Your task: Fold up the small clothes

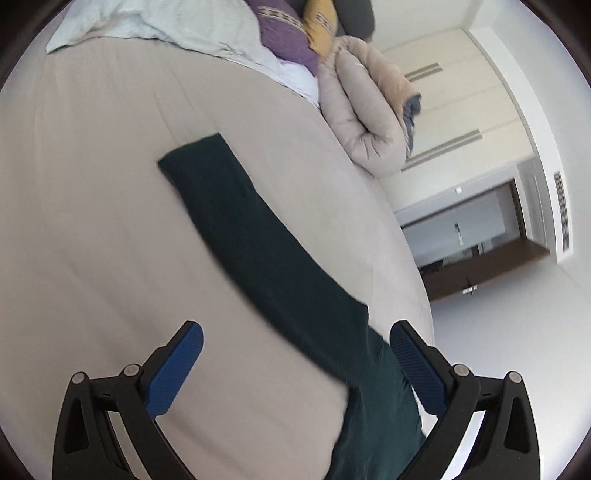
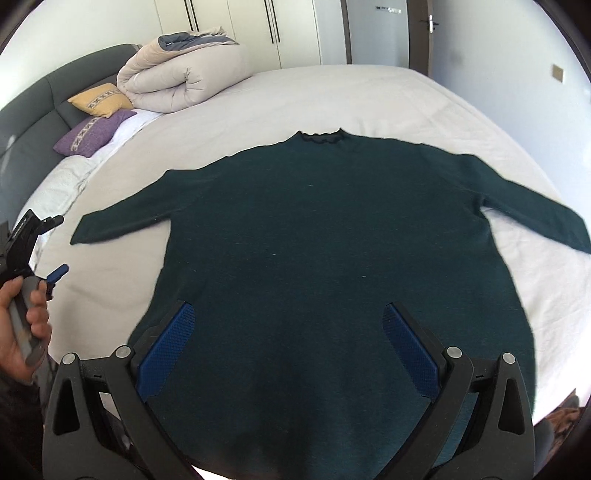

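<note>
Lying flat: sweater (image 2: 332,258), collar away, sleeves spread sideways.

The bed (image 2: 369,92) carries a flat green sweater (image 2: 332,240), a rolled duvet (image 2: 184,81) and two pillows (image 2: 99,98).

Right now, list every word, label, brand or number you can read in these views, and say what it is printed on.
Nothing can be read for certain.
Left gripper: a line of small pale print runs along its black body in the right wrist view, too small and blurred to read.
Dark green sweater: no tag, logo or print shows.
Yellow cushion and purple cushion: each has a woven patterned band, not lettering.
Door: a small plate near its top, unreadable.
</note>
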Tool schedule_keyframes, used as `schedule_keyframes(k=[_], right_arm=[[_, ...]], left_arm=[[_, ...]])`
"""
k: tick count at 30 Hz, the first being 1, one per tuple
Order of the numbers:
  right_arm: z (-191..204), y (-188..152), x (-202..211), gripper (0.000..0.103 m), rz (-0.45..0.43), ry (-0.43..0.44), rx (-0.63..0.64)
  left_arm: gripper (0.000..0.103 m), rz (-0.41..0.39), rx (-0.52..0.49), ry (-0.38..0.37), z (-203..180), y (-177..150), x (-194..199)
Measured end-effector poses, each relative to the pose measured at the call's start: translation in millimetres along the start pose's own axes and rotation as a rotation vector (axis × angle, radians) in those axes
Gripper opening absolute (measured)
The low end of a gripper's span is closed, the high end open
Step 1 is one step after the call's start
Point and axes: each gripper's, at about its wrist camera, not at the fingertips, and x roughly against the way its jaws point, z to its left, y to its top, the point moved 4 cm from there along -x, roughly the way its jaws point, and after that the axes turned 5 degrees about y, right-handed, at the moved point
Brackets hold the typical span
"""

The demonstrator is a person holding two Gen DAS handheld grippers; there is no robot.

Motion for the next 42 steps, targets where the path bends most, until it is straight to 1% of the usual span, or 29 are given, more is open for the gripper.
schedule_keyframes(k=[1,3,6,8,11,13,14,15,16,17,18,19,21,22,23,25,27,28,30,31,32,33,35,36,38,40,42], right_arm=[[0,2,-6,0.101,0.006,0.009,-0.01],[0,7,-18,0.096,0.015,0.035,-0.039],[-2,11,-37,0.087,0.043,0.058,-0.077],[-3,13,-50,0.085,0.065,0.07,-0.097],[-4,11,-69,0.084,0.082,0.064,-0.106],[-5,10,-77,0.084,0.083,0.066,-0.113],[-6,10,-82,0.084,0.082,0.068,-0.12],[-8,10,-84,0.084,0.083,0.069,-0.127],[-9,8,-86,0.084,0.083,0.072,-0.138],[-11,8,-88,0.084,0.083,0.075,-0.149],[-13,8,-93,0.084,0.084,0.074,-0.159],[-16,8,-94,0.084,0.084,0.071,-0.164],[-20,8,-101,0.084,0.082,0.071,-0.177],[-21,8,-103,0.084,0.08,0.071,-0.183],[-23,8,-104,0.084,0.078,0.072,-0.188],[-26,9,-109,0.084,0.076,0.075,-0.202],[-29,11,-117,0.084,0.078,0.084,-0.215],[-31,12,-116,0.084,0.079,0.089,-0.222],[-38,15,-120,0.081,0.072,0.101,-0.235],[-45,16,-117,0.081,0.067,0.106,-0.244],[-49,20,-119,0.081,0.06,0.111,-0.257],[-55,25,-122,0.081,0.053,0.123,-0.275],[-70,40,-129,0.081,0.034,0.157,-0.323],[-77,48,-133,0.081,0.03,0.182,-0.344],[-90,63,-146,0.081,0.046,0.245,-0.389],[-99,81,-167,0.081,0.077,0.338,-0.438],[-104,97,-188,0.081,0.121,0.435,-0.475]], left_arm=[[0.102,-0.005,0.032,0.004,6,11,-6],[0.102,-0.005,0.098,-0.023,17,25,-23],[0.098,0.013,0.184,-0.018,31,38,-51],[0.098,0.013,0.222,-0.023,44,47,-61],[0.098,-0.017,0.244,-0.029,41,57,-69],[0.096,-0.028,0.26,-0.033,38,61,-70],[0.09,-0.033,0.27,-0.033,37,66,-72],[0.081,-0.034,0.278,-0.03,39,68,-74],[0.066,-0.029,0.288,-0.031,41,72,-79],[0.057,-0.018,0.295,-0.035,39,77,-87],[0.036,-0.004,0.304,-0.035,42,77,-91],[0.019,0.008,0.32,-0.033,47,78,-97],[0.007,0.011,0.351,-0.033,57,76,-99],[0.008,0.003,0.348,-0.034,58,75,-97],[0.008,-0.012,0.322,-0.019,56,73,-93],[0.008,-0.04,0.242,0.016,42,68,-86],[0.007,-0.065,0.099,0.048,8,62,-80],[0.007,-0.067,0.016,0.058,-12,56,-79],[0.007,-0.054,-0.243,0.103,-74,29,-85],[0.007,-0.043,-0.385,0.126,-105,9,-91],[0.007,-0.029,-0.56,0.15,-142,-21,-100],[0.007,-0.025,-0.69,0.168,-167,-48,-108],[0.007,-0.022,-0.902,0.201,-201,-106,-123],[0.007,-0.022,-1.01,0.231,-213,-138,-133],[0.007,-0.039,-1.208,0.293,-221,-193,-149],[0.007,-0.041,-1.333,0.331,-218,-230,-159],[0.007,-0.07,-1.43,0.379,-210,-253,-164]])
